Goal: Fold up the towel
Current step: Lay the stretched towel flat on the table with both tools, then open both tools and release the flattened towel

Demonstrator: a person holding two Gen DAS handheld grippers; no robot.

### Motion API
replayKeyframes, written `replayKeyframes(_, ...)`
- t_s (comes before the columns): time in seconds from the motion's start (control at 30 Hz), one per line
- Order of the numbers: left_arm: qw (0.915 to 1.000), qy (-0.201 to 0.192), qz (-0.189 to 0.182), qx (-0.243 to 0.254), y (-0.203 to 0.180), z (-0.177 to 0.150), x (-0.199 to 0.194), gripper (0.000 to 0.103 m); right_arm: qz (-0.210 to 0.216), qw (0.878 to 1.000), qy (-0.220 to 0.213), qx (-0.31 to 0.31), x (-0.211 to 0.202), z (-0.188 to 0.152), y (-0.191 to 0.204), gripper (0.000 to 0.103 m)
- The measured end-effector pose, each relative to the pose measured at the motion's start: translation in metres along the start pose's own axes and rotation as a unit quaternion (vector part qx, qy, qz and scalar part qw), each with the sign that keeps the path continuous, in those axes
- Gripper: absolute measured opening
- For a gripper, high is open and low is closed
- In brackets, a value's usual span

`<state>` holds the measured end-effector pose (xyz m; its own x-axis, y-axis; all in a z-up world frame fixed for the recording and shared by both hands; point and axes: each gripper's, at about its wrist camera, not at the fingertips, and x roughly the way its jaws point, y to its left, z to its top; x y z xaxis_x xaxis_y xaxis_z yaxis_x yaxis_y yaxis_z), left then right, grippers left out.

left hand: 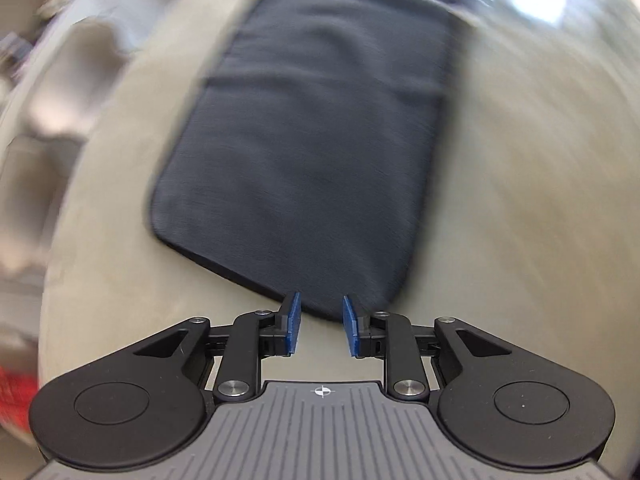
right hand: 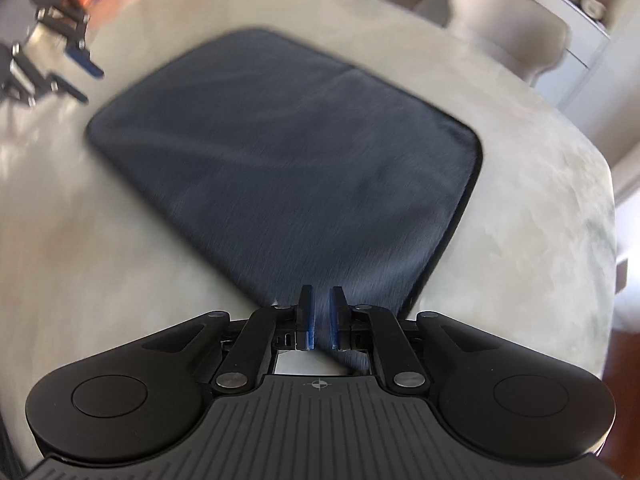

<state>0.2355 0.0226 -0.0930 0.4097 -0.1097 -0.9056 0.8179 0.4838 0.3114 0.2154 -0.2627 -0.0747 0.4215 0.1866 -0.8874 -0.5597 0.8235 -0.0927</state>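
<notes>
A dark grey towel (left hand: 304,140) lies flat on a pale stone-look table (left hand: 520,200), folded into a long rectangle. My left gripper (left hand: 320,312) is open and empty, its blue pads just above the towel's near edge. In the right wrist view the same towel (right hand: 288,152) stretches away from me. My right gripper (right hand: 322,304) stands over the towel's near corner with its blue pads a narrow gap apart and the corner running between and under them. The left gripper (right hand: 76,68) also shows blurred at the far left of that view.
The table (right hand: 540,220) has a rounded edge on the right. Beige chairs (right hand: 508,36) stand beyond its far side. Blurred room clutter and something red (left hand: 16,388) lie off the table's left edge.
</notes>
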Motion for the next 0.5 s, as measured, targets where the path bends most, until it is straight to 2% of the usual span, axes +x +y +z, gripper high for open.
replayKeyframes(0.07, 0.9989, -0.010, -0.013, -0.045, 0.008, 0.009, 0.011, 0.030, 0.008, 1.000, 0.002, 0.022, 0.010, 0.005, -0.007, 0.008)
replayKeyframes(0.23, 0.9972, 0.000, -0.051, -0.054, -0.003, 0.012, 0.029, 0.030, 0.004, 0.998, 0.047, 0.047, 0.022, -0.006, -0.019, 0.009)
replayKeyframes(0.27, 0.9970, 0.003, -0.054, -0.056, -0.003, 0.011, 0.033, 0.031, 0.005, 0.998, 0.045, 0.050, 0.021, -0.010, -0.022, 0.010)
replayKeyframes(0.3, 0.9964, 0.001, -0.055, -0.065, -0.002, 0.009, 0.033, 0.034, 0.011, 0.997, 0.045, 0.062, 0.020, -0.014, -0.027, 0.010)
replayKeyframes(0.4, 0.9933, 0.003, -0.063, -0.097, 0.001, 0.001, 0.030, 0.035, 0.014, 0.995, 0.058, 0.079, 0.018, -0.019, -0.036, 0.010)
replayKeyframes(0.43, 0.9904, 0.009, -0.069, -0.119, 0.005, -0.002, 0.030, 0.035, 0.012, 0.995, 0.062, 0.076, 0.017, -0.020, -0.038, 0.010)
replayKeyframes(0.5, 0.9894, 0.012, -0.070, -0.127, 0.006, -0.007, 0.028, 0.036, 0.003, 0.995, 0.069, 0.069, 0.016, -0.023, -0.041, 0.010)
